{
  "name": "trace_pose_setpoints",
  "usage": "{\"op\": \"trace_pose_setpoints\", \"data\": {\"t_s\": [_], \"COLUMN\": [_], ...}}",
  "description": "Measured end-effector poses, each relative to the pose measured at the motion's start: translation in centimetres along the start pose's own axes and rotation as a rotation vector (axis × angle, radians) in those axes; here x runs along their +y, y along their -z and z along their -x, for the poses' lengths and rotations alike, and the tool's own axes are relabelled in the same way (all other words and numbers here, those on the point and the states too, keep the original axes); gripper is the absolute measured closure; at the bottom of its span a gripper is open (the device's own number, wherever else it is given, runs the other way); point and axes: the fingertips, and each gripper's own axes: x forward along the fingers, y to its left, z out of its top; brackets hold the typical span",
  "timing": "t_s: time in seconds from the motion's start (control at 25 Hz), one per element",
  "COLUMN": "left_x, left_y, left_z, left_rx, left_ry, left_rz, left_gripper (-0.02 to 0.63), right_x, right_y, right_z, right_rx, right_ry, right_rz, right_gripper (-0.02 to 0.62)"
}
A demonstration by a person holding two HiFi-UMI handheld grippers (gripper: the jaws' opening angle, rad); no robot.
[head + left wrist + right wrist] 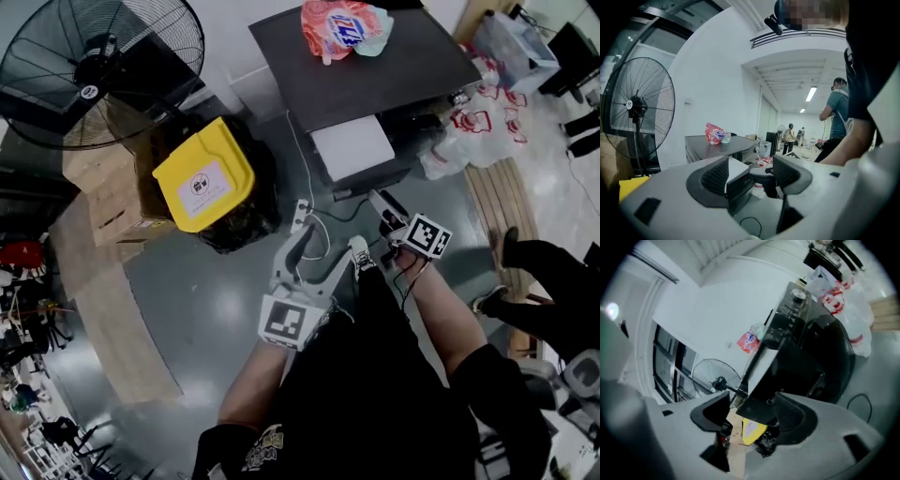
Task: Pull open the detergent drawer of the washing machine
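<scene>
Head view, left gripper: white two-jaw left gripper [331, 239] with marker cube, low centre, over the person [375, 394] in black clothing. Jaws wide apart, empty, pads touch nothing.
Right gripper: white-and-black right gripper [382, 214] just beside it on the right, rolled onto its side. Jaws part-way apart, nothing clamped. Tips just short of the drawer front, no contact visible.
Floor: glossy grey floor [216, 281] under both. White power strip [300, 214] with thin cable lies between left gripper and machine.
Detergent drawer: white-topped detergent drawer [352, 145] with dark front panel, already pulled out of the machine front, on its left half in head view. Each gripper view shows it in the gap between the jaws, beyond the pads.
Washing machine: dark grey boxy washing machine [412, 70], flat top.
Pouch: pink-red plastic detergent pouch [342, 26] lying on the machine top, toward the back edge.
Bin: bin with yellow lid [204, 175] and black bag, left of the machine, apart from it.
Boxes: brown cardboard boxes [103, 183] just beside the bin, further left.
Bags: white plastic bags with red print [473, 127] against the machine's right side.
Fan: black round-cage pedestal fan [94, 66], far left, beyond the boxes.
Background: other people [790, 136] far down the hall in left gripper view, too small for detail.
</scene>
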Motion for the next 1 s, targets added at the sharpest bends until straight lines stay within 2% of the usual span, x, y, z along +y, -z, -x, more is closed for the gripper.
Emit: {"op": "trace_pose_setpoints", "data": {"t_s": [0.2,0.28,0.4,0.56,0.8,1.0], "left_x": [-0.8,-1.1,-1.2,-2.3,-5.5,-9.8], "left_y": [0.3,0.5,0.8,0.2,-0.4,-1.1], "left_z": [3.7,5.1,6.6,7.7,8.0,7.5], "left_rx": [-0.025,-0.031,-0.063,-0.092,-0.079,-0.093], "left_ry": [0.007,0.006,-0.015,-0.047,-0.087,-0.134], "left_rz": [0.002,0.002,-0.014,-0.011,-0.029,-0.011], "left_gripper": [0.331,0.351,0.424,0.564,0.592,0.592], "right_x": [6.6,10.0,14.8,20.2,24.7,24.8], "right_y": [0.6,1.5,2.6,2.9,1.9,1.0], "right_z": [3.2,4.4,6.6,10.0,14.5,18.5], "right_rx": [0.004,0.014,0.015,-0.001,-0.016,0.0], "right_ry": [0.013,-0.006,-0.032,-0.072,-0.154,-0.206], "right_rz": [0.401,0.572,0.8,0.98,1.094,1.093], "right_gripper": [0.595,0.597,0.597,0.595,0.592,0.592]}}
